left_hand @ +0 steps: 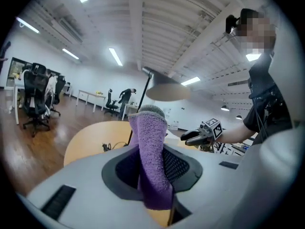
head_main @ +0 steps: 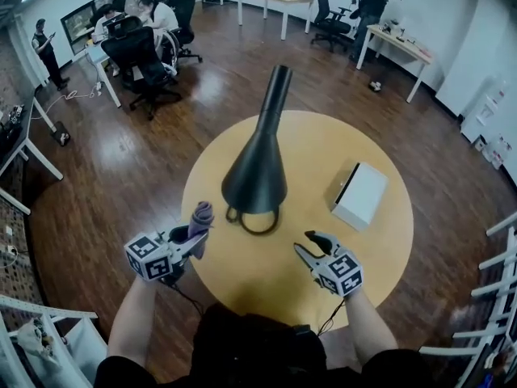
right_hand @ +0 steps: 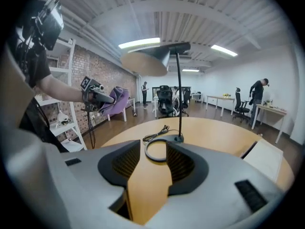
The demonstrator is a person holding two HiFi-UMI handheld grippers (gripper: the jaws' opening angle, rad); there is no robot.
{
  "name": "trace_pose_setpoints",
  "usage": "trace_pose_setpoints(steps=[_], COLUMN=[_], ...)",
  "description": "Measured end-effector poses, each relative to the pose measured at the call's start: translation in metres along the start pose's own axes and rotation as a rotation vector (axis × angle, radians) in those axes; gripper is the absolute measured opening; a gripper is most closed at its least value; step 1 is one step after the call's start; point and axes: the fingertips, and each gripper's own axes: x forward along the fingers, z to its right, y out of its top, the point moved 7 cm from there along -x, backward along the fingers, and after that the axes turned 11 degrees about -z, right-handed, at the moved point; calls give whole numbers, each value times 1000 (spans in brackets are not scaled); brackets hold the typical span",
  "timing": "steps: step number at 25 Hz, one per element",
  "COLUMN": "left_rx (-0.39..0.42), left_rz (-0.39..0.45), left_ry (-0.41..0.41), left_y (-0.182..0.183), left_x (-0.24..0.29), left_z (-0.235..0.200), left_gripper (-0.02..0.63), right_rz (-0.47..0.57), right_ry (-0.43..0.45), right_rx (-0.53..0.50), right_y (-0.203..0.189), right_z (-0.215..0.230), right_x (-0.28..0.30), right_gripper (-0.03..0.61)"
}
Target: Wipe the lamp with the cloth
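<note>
1. At the near edge of a round pale-wood table (head_main: pixel 266 277), the left gripper (head_main: pixel 192 245) is pinching a purple terry cloth (head_main: pixel 200 215), holding it upright, seemingly ready for wiping.
2. The black cone-shaded lamp (head_main: pixel 257 168) is standing mid-table, just beyond the cloth.
3. The right gripper (head_main: pixel 307 246) is hovering, jaws spread and empty, likely free to steady the lamp.

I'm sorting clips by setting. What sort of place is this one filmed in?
Most likely an open-plan office or lab workspace: black swivel chairs at desks, people working at them, strip lights on the ceiling, and a wooden floor around the round table bearing the lamp.
</note>
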Motion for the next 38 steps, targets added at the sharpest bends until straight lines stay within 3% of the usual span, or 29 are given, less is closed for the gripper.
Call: trace_pose_setpoints(steps=[3, 6, 11, 15, 18, 26, 30, 34, 38], left_rx=[63, 139, 300, 403, 440, 520, 655, 734, 960], left_rz=[82, 172, 240, 247, 257, 272, 275, 227, 162], left_ry=[-18, -104, -243, -328, -394, -509, -541, -574, -546], left_y=[46, 112, 212, 289, 320, 312, 290, 265, 236], left_x=[-15, -8, 38, 110, 148, 176, 156, 141, 123], left_z=[-15, -36, -67, -74, -76, -54, -34, -18, 2], left_gripper=[89, 89, 89, 89, 89, 89, 89, 89, 89], right_rz=[93, 193, 375, 385, 393, 402, 405, 378, 359], right_ry=[3, -14, -129, -261, -349, -497, -498, -481, -452], right_rx=[19, 40, 162, 238, 296, 377, 411, 410, 395], right_y=[23, 57, 101, 107, 110, 96, 88, 79, 73], right_z=[3, 9, -7, -6, -15, -36, -37, -32, -27], right_x=[-22, -41, -49, -45, -42, -56, -68, -76, -79], right_gripper=[176, 176, 164, 145, 144, 144, 145, 144, 145])
